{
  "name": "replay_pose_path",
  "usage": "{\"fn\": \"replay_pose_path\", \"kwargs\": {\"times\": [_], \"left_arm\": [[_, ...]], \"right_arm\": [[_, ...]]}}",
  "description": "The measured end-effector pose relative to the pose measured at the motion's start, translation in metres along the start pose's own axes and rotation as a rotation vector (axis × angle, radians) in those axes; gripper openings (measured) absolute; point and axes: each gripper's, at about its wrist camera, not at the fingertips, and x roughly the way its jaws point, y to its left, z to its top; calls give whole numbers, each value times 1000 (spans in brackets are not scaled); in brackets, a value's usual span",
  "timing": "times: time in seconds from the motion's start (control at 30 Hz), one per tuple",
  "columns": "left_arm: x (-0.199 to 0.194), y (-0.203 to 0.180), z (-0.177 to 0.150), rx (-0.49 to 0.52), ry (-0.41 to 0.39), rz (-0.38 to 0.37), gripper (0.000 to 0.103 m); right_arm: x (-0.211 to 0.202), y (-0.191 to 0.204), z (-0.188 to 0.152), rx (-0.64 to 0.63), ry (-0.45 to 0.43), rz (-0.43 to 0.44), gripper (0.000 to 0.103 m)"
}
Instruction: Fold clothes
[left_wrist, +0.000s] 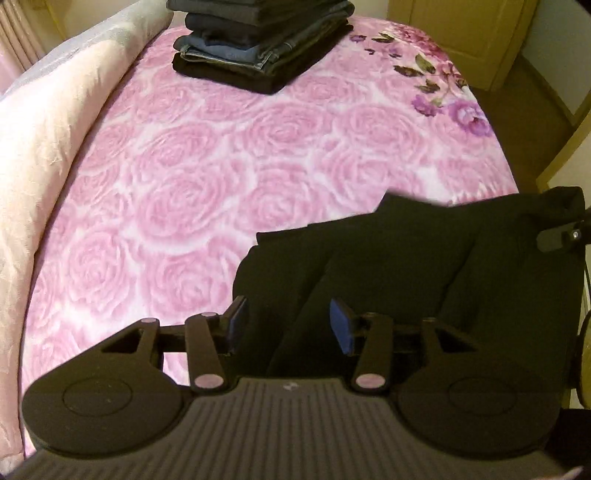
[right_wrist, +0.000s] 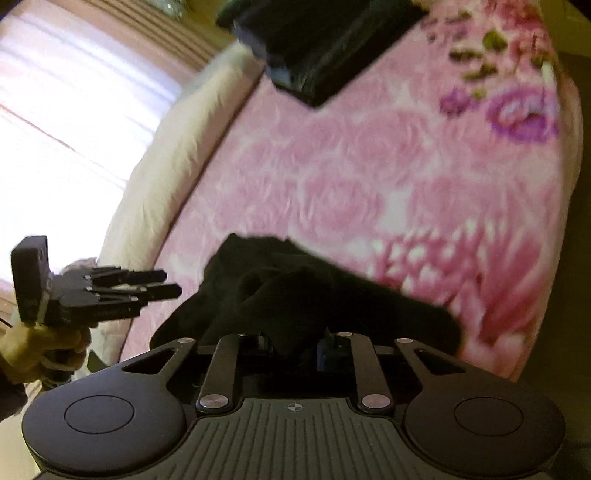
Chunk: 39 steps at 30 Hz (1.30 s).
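The black garment (left_wrist: 424, 266) lies bunched on the pink rose blanket (left_wrist: 207, 192), on the near side of the stack of folded clothes (left_wrist: 258, 44). The left gripper (left_wrist: 288, 325) is spread wide and empty beside it. The right gripper (right_wrist: 293, 349) is pinched on its cloth

My view: bed (left_wrist: 207, 177), pink rose blanket; on it folded clothes stack (left_wrist: 258, 44), black garment (left_wrist: 424, 258), cream pillow (left_wrist: 55, 147).
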Motion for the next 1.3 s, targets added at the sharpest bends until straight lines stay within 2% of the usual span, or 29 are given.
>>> {"fn": "replay_pose_path", "kwargs": {"times": [0.1,0.13,0.2,0.33,0.43,0.53,0.57,0.6,0.7,0.83,1.0,1.13,1.3], "left_arm": [[18,-3,3,15,26,-6,44],[24,-4,4,25,40,-8,44],[32,-5,6,42,54,-7,44],[27,-15,9,91,30,-8,44],[30,-25,12,118,27,-24,43],[52,-30,18,156,67,-19,34],[61,-30,20,162,81,-12,33],[71,-29,22,165,94,3,33],[97,-24,27,171,115,50,32],[117,-9,33,102,143,32,40],[89,-6,36,82,121,28,38],[74,-15,34,100,90,-11,38],[57,-27,32,126,51,-64,42]], "right_arm": [[19,-33,-6,112,83,-14,19],[24,-42,-9,141,99,-16,26],[23,-47,-10,152,93,-15,30],[10,-44,-13,143,66,-38,48],[-5,-37,-16,123,35,-68,48],[-4,-30,-15,81,14,-87,47],[0,-29,-14,69,20,-95,39],[5,-29,-12,60,32,-99,26],[21,-38,-7,54,44,-130,26],[25,-61,-8,127,67,-104,27],[8,-62,-7,145,96,-87,28],[-7,-48,-2,93,96,-124,42],[-18,-32,-1,27,92,-131,43]]}}
